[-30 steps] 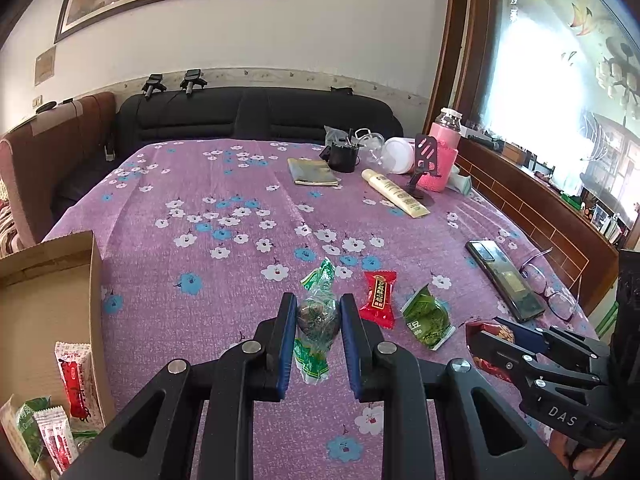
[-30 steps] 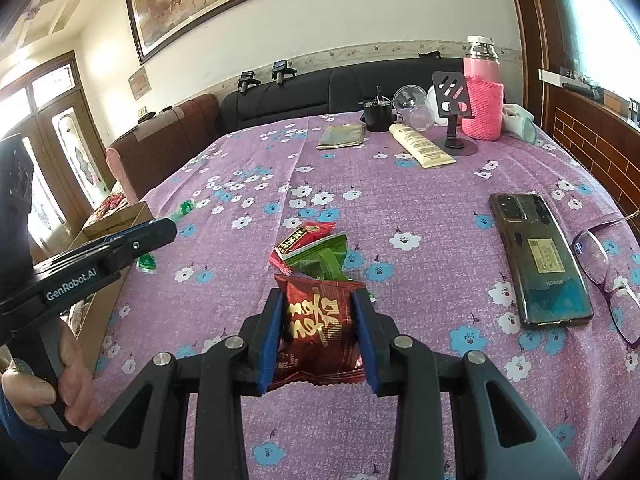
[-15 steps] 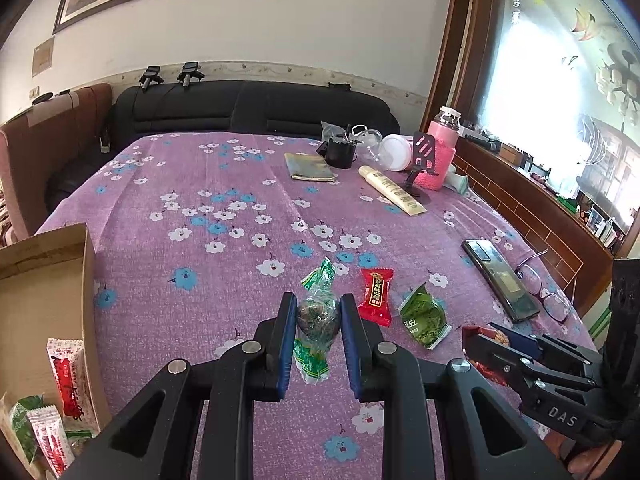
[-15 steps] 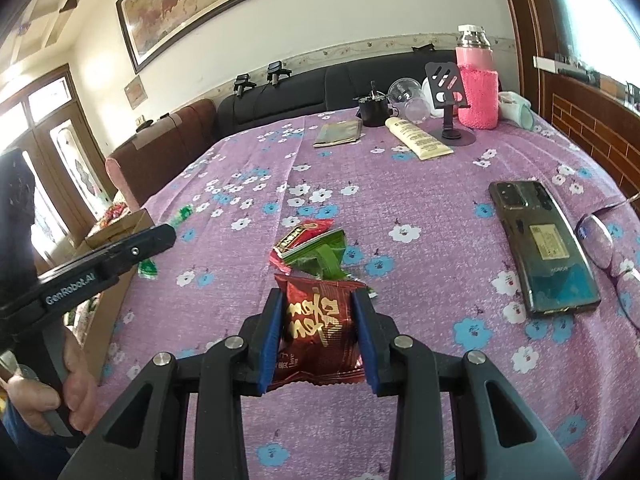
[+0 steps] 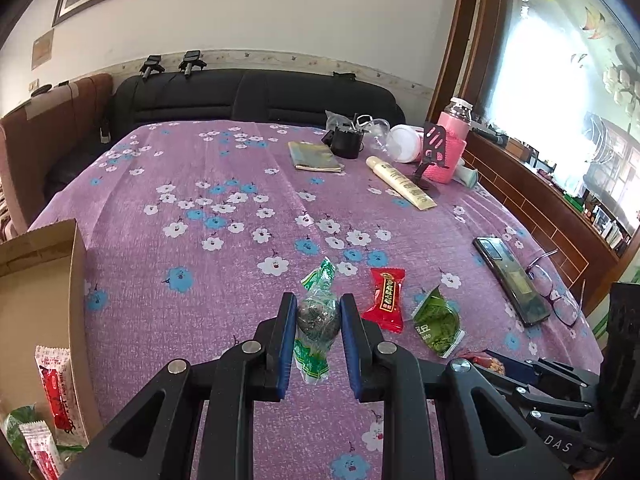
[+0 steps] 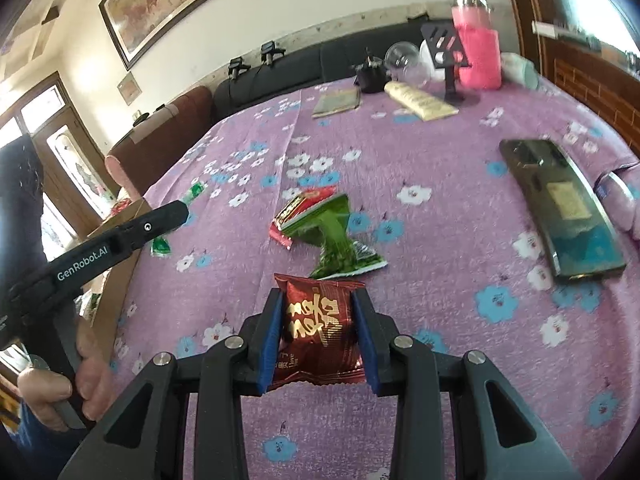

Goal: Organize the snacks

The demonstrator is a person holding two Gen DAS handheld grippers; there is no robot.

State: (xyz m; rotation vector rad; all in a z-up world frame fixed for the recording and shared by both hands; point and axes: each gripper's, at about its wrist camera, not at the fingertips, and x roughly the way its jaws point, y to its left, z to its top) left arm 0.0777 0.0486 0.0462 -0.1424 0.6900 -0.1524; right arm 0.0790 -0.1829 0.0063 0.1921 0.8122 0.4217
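**Between the pads, two snacks held**

Above the purple flowered cloth (image 5: 224, 184), the left gripper (image 5: 318, 322) clamps a green-wrapped candy (image 5: 317, 318) — the right gripper (image 6: 319, 330) pinches a dark red snack packet (image 6: 318, 326), cardboard box (image 5: 36, 280) lying left.

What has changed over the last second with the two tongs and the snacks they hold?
Nothing taken or released. The left tongs stay shut on the green-wrapped candy, the right tongs on the dark red packet. The right view has tilted slightly. The red candy and green pouch lie where they were.
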